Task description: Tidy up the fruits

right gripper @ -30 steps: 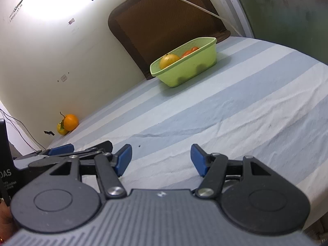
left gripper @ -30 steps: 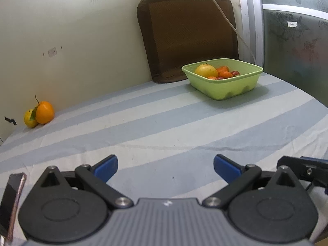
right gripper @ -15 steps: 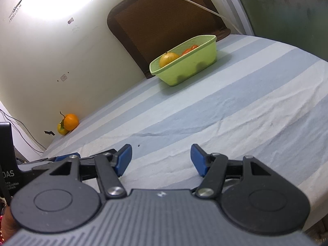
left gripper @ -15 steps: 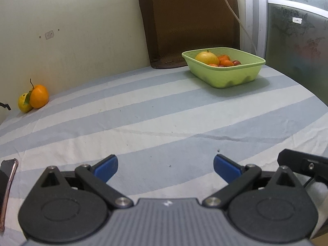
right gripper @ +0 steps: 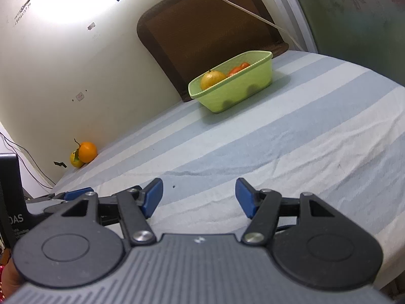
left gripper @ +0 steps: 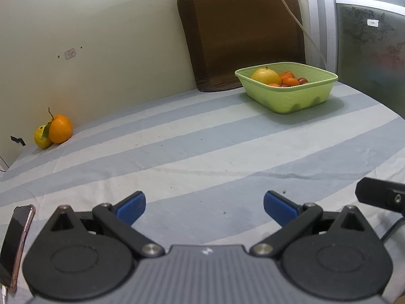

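Note:
A light green basket (left gripper: 291,98) (right gripper: 235,93) stands at the far right of the striped table and holds a big yellow fruit (left gripper: 265,76) (right gripper: 212,79), small orange fruits (left gripper: 288,78) and a dark red one. An orange (left gripper: 60,129) (right gripper: 87,151) and a yellow-green fruit (left gripper: 41,136) (right gripper: 75,160) lie together at the far left by the wall. My left gripper (left gripper: 204,206) is open and empty over the near table. My right gripper (right gripper: 198,197) is open and empty, beside the left gripper (right gripper: 76,193).
The table wears a blue and white striped cloth (left gripper: 202,152). A brown cushion (left gripper: 243,33) leans on the wall behind the basket, with a white cable (left gripper: 298,22) across it. A phone (left gripper: 15,243) lies at the near left edge.
The left wrist view has tilted down and back a little, so the fruits and basket sit lower in it. The right gripper has barely moved. Both stay open.

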`<state>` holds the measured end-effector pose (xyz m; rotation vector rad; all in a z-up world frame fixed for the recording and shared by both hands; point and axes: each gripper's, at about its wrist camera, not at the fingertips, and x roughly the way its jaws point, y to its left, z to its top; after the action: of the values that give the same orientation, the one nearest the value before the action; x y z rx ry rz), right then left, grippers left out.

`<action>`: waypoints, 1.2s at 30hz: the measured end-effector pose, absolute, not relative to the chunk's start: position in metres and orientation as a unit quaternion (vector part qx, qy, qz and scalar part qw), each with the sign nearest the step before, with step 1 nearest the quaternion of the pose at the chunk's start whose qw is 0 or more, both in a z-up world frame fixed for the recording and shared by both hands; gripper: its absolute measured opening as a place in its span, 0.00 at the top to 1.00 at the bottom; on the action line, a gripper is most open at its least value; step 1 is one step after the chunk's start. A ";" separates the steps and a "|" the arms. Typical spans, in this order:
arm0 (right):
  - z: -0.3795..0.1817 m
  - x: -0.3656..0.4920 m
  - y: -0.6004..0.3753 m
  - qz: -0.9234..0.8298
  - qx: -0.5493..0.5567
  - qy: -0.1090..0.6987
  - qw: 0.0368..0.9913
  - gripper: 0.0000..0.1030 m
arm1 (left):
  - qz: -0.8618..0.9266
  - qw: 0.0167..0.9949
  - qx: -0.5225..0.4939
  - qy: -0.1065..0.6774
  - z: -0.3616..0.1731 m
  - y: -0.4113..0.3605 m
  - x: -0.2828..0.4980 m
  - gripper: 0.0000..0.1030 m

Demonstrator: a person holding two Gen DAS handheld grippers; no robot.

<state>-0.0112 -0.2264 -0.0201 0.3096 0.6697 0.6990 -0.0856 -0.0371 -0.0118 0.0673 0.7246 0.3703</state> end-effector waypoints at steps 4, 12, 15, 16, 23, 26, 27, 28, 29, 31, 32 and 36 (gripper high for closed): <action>-0.021 -0.010 -0.225 0.335 0.148 0.322 0.873 0.36 | 0.184 0.917 0.037 0.353 -0.013 -0.038 -0.084 0.00; -0.023 -0.007 -0.224 0.334 0.149 0.329 0.871 0.36 | 0.189 0.914 0.042 0.358 -0.018 -0.035 -0.083 0.00; -0.023 -0.007 -0.223 0.333 0.147 0.329 0.872 0.36 | 0.189 0.913 0.042 0.360 -0.019 -0.034 -0.083 0.00; -0.023 -0.007 -0.222 0.332 0.147 0.328 0.872 0.36 | 0.189 0.913 0.042 0.360 -0.019 -0.034 -0.083 0.00; -0.024 -0.009 -0.220 0.328 0.145 0.327 0.874 0.36 | 0.181 0.909 0.035 0.373 -0.022 -0.031 -0.083 0.00; -0.025 -0.008 -0.218 0.326 0.147 0.330 0.873 0.36 | 0.176 0.908 0.033 0.379 -0.024 -0.031 -0.082 0.00; -0.025 -0.008 -0.218 0.326 0.147 0.331 0.873 0.36 | 0.174 0.908 0.032 0.381 -0.025 -0.031 -0.082 0.00; -0.026 -0.008 -0.218 0.325 0.146 0.333 0.873 0.36 | 0.173 0.907 0.031 0.382 -0.025 -0.031 -0.082 0.00; -0.026 -0.007 -0.217 0.324 0.146 0.334 0.873 0.36 | 0.172 0.907 0.030 0.383 -0.025 -0.031 -0.082 0.00; -0.026 -0.007 -0.217 0.321 0.147 0.335 0.873 0.36 | 0.171 0.906 0.027 0.385 -0.025 -0.031 -0.082 0.00; -0.026 -0.007 -0.217 0.320 0.147 0.335 0.874 0.36 | 0.171 0.906 0.026 0.386 -0.025 -0.031 -0.082 0.00; -0.027 -0.006 -0.216 0.317 0.148 0.337 0.874 0.35 | 0.167 0.905 0.023 0.390 -0.026 -0.032 -0.082 0.00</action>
<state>-0.0065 -0.2165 -0.0271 0.3088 0.7032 0.6620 -0.0823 -0.0315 -0.0259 0.0485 0.8062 0.3452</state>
